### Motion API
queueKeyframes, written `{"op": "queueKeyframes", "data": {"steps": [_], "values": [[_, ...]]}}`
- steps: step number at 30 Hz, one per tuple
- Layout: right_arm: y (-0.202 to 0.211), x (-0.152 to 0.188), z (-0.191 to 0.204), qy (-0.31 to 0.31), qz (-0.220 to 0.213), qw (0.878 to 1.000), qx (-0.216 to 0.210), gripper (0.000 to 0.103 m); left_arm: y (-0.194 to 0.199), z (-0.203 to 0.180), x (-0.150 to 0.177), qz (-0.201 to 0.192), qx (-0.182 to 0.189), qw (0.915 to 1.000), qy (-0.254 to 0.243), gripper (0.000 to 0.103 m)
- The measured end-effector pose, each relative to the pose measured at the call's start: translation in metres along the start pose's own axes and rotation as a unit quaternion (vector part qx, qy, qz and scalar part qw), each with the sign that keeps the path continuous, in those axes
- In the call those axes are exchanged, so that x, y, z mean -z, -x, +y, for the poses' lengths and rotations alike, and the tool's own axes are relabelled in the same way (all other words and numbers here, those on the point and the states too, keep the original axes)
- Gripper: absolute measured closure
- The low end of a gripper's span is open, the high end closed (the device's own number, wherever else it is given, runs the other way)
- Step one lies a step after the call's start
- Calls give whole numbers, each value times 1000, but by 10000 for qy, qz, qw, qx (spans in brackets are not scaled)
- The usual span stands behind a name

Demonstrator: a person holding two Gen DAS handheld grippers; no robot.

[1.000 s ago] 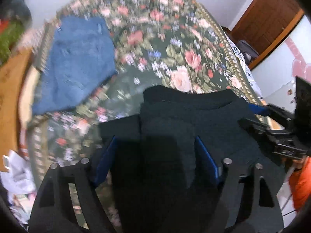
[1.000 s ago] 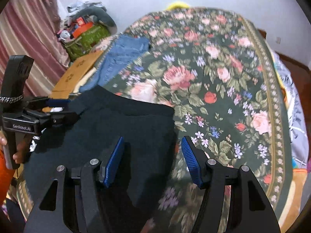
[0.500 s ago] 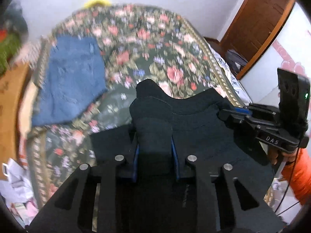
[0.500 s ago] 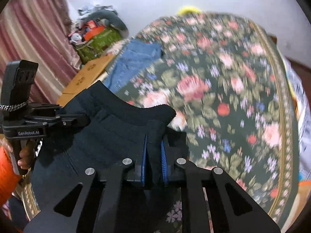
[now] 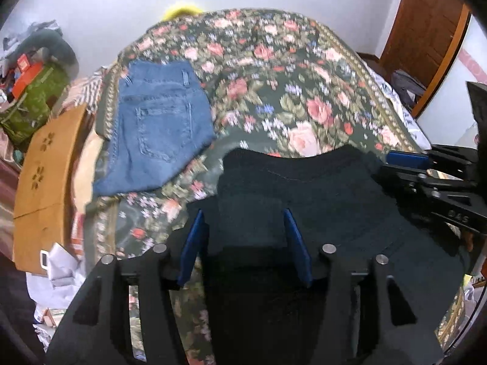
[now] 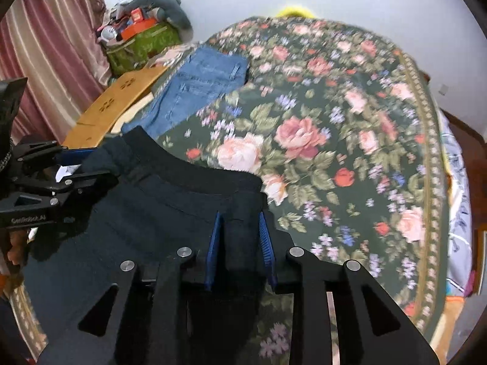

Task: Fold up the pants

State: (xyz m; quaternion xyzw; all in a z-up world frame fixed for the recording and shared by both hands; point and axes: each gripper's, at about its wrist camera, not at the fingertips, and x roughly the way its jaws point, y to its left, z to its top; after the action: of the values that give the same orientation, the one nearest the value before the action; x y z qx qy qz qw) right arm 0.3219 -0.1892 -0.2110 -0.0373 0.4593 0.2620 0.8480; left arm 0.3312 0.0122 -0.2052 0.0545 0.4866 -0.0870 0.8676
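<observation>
Black pants (image 5: 319,197) lie on the floral bedspread (image 5: 274,76), their waistband facing away and sagging between the two raised corners. My left gripper (image 5: 242,213) straddles the left corner; its jaws are opening, and a slight gap shows beside the left pad (image 5: 194,243). In the right wrist view the pants (image 6: 152,213) fill the lower left. There my right gripper (image 6: 239,216) has the right waistband corner between its blue pads, which still touch the cloth while the jaws are opening. Each view also shows the other gripper at its edge: the right gripper (image 5: 392,167) and the left gripper (image 6: 88,165).
Folded blue jeans (image 5: 158,127) lie at the bed's far left, also seen as jeans (image 6: 197,91) in the right wrist view. A cardboard box (image 5: 42,167) and papers (image 5: 57,273) sit on the floor at the left. A wooden door (image 5: 426,30) stands at the right.
Both grippers closed on the waistband corners and lifted them slightly. Since half a second ago both pairs of jaws have spread again, the left much wider.
</observation>
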Motion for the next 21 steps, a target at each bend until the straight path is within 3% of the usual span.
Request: {"op": "queueKeyframes", "data": {"steps": [2,5,8,11,13,16,21], "values": [[19,-1,6,63,-158,9999,-26,71,17,2,-3,-202,-87,9998,23,48],[45,2,20,227,-440,9986,-189,59,36,3,1,-354,138,9992,80,44],[48,9,35,368,-357,9980,-383,59,38,-4,15,-237,321,9992,-9,42],[38,29,48,474,-53,9975,-515,59,27,-10,36,11,121,9997,-198,41],[27,47,52,537,156,9974,-448,59,21,-6,53,124,170,9997,-133,35],[32,63,47,420,54,9983,-394,58,30,7,73,95,355,9992,152,28],[52,77,36,203,-73,9994,-254,58,46,15,94,16,411,9989,220,27]]}}
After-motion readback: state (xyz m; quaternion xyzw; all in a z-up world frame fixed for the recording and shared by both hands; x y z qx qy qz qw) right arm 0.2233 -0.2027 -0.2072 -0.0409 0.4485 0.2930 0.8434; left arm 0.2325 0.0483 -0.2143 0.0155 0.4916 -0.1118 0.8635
